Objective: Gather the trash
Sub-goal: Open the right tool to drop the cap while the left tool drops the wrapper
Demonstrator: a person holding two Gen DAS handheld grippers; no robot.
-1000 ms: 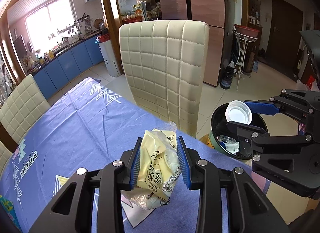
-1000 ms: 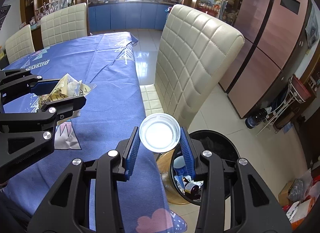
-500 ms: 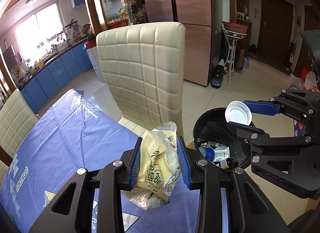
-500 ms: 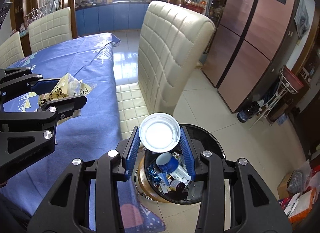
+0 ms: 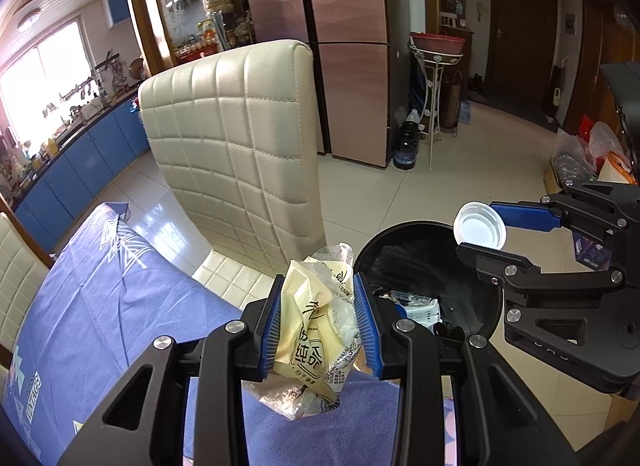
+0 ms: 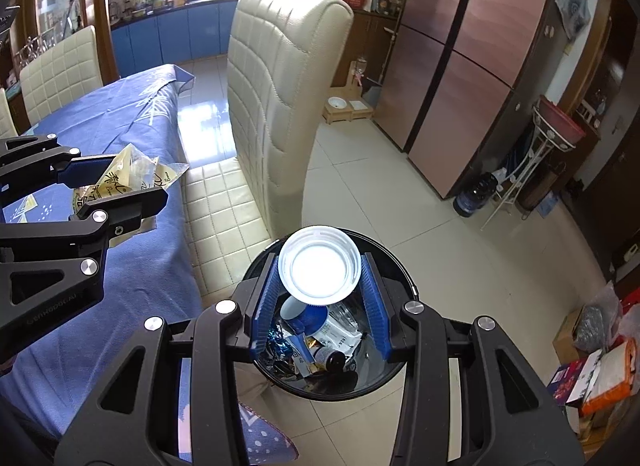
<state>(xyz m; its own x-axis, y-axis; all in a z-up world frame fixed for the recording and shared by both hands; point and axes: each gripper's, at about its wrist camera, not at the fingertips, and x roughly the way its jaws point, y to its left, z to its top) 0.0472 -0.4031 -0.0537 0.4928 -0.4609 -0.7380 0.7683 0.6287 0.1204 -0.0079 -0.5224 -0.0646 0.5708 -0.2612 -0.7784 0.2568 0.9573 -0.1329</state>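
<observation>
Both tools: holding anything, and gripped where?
Left tool is shut on a crumpled yellow wrapper, clamped across its middle. Right tool is shut on a white lid, pinched at opposite rim edges over the bin.

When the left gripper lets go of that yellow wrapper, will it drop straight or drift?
The yellow wrapper looks crumpled, thin and floppy in the left gripper, so it is probably light and may flutter. It may also cling to the pads. Release it low over the trash bin.

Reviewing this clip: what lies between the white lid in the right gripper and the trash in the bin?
Nothing: in the right wrist view the white lid, clamped in the right gripper, hangs over the open black bin with only air above the trash.
</observation>
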